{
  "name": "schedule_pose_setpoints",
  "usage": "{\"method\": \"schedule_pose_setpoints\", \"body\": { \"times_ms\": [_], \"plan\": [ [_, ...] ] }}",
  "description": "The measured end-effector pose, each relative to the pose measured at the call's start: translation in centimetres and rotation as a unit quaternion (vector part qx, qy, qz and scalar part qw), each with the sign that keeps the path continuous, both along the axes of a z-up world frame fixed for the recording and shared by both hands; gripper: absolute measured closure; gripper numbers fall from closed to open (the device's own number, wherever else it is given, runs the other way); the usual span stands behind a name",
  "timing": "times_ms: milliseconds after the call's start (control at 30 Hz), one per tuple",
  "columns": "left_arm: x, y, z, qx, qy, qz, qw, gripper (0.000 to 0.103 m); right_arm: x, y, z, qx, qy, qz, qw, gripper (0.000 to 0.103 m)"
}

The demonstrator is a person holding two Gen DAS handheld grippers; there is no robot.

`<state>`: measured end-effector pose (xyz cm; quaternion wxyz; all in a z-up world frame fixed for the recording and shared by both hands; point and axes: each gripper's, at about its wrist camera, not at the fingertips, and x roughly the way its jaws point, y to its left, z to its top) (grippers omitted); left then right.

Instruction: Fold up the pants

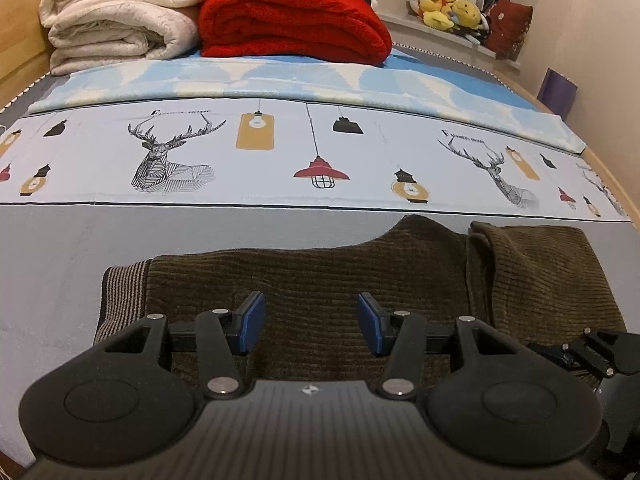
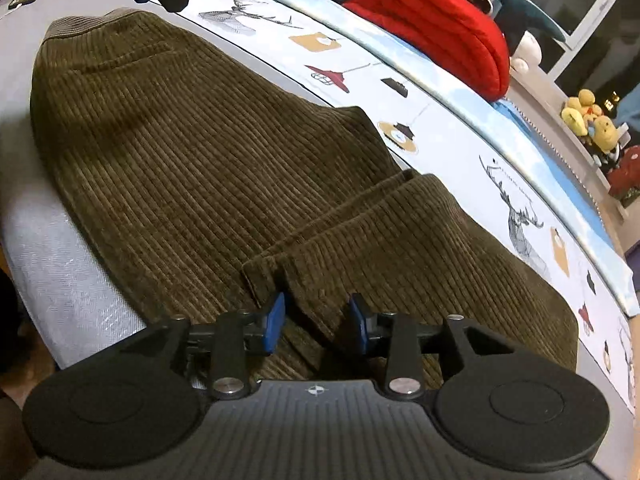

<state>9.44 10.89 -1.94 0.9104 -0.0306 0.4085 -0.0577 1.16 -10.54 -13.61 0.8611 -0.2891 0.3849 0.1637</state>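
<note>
The pants (image 2: 224,168), olive corduroy, lie flat on the grey sheet (image 1: 60,264) near the bed's front edge, already doubled leg over leg, with the cuffs (image 2: 320,240) laid back over the legs toward the middle. In the left wrist view the striped waistband (image 1: 120,300) sits at 9 o'clock and the turned-back cuff end at 3 o'clock. The left gripper (image 1: 311,322) hangs over the seat area with its jaws apart and nothing between them. The right gripper (image 2: 317,322) is at the cuff edge, jaws part open, straddling the cloth but not visibly pinching it. By my reading, one fold is done and the next is being set up. That next move calls for closing on the folded end, lifting both layers together, and carrying them toward the waistband without dragging the lower layer.
</note>
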Motion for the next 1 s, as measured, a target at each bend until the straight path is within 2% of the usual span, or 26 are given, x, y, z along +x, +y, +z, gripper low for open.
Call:
{"method": "schedule_pose_setpoints", "body": {
  "times_ms": [133,167,233,300,333,400,433,467,600,700,767,833,900,1000],
  "plan": [
    [-0.1,0.1,0.0,-0.001,0.002,0.005,1.0,0.047,-0.5,0.0,1.5,0.032,-0.001,0.019,0.999,0.064],
    [-0.1,0.1,-0.1,0.0,0.002,0.004,1.0,0.047,-0.2,0.1,1.9,0.038,-0.004,0.027,0.999,0.058],
    [-0.1,0.1,-0.1,0.004,0.003,0.002,1.0,0.047,-0.3,0.6,1.4,0.023,-0.004,0.032,0.999,0.046],
    [-0.2,0.0,-0.1,0.005,0.003,0.002,1.0,0.047,0.6,0.9,0.1,-0.004,0.01,0.028,1.0,0.045],
    [-0.2,0.0,-0.1,0.006,0.004,0.001,1.0,0.047,0.8,1.0,-0.4,-0.002,0.016,0.026,1.0,0.045],
    [-0.3,-0.1,-0.2,0.008,0.004,-0.001,1.0,0.047,1.0,0.9,-0.2,0.008,0.017,0.027,0.999,0.051],
    [-0.2,-0.1,-0.2,0.009,0.003,-0.001,0.9999,0.047,1.1,0.8,0.1,0.01,0.017,0.033,0.999,0.072],
    [-0.2,0.0,-0.2,0.009,0.003,0.0,1.0,0.047,1.2,0.6,0.7,0.008,0.01,0.039,0.999,0.079],
    [-0.2,0.3,0.1,-0.004,-0.001,0.005,1.0,0.047,0.9,-0.3,5.2,0.018,-0.036,0.046,0.998,0.082],
    [0.0,-0.2,0.2,-0.004,-0.002,-0.003,1.0,0.047,-1.5,0.0,7.2,0.023,-0.058,0.082,0.995,0.082],
    [0.1,-0.7,0.1,0.0,-0.002,-0.01,0.9999,0.047,-3.6,0.4,6.1,0.016,-0.03,0.142,0.989,0.081],
    [0.3,-1.3,0.0,0.003,0.0,-0.016,0.9999,0.047,-5.1,0.9,3.1,-0.027,0.002,0.185,0.982,0.08],
    [0.4,-1.8,-0.1,0.005,0.002,-0.02,0.9998,0.047,-5.5,0.7,1.0,-0.054,-0.004,0.182,0.982,0.078],
    [0.5,-2.6,-0.3,0.008,0.004,-0.032,0.9994,0.047,-4.6,0.0,2.7,-0.003,-0.008,0.137,0.991,0.076]
  ]
}}
